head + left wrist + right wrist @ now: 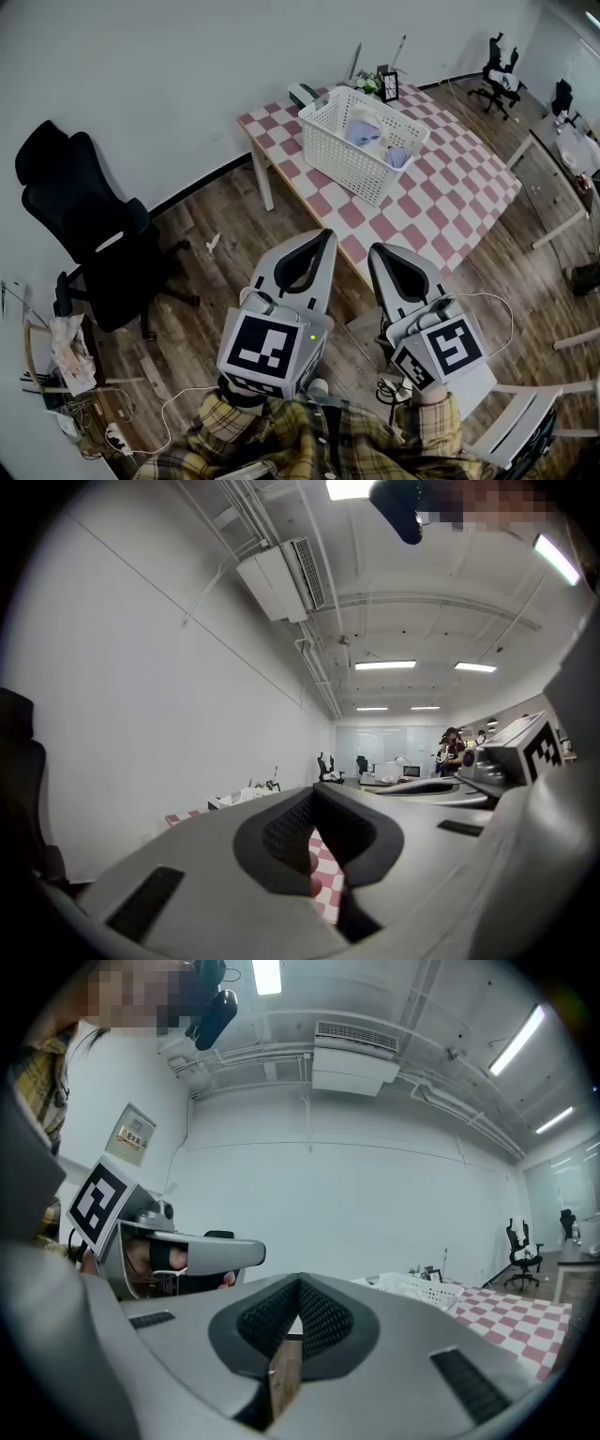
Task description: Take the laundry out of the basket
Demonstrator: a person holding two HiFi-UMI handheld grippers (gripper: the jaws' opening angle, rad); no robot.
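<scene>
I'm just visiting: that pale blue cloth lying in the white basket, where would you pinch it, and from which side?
Probably from above. The walls of the white basket ring the pale blue cloth, so only the open top gives a way in. The cloth lies crumpled, so pinching a raised fold near its middle should lift it clear of the rim.
</scene>
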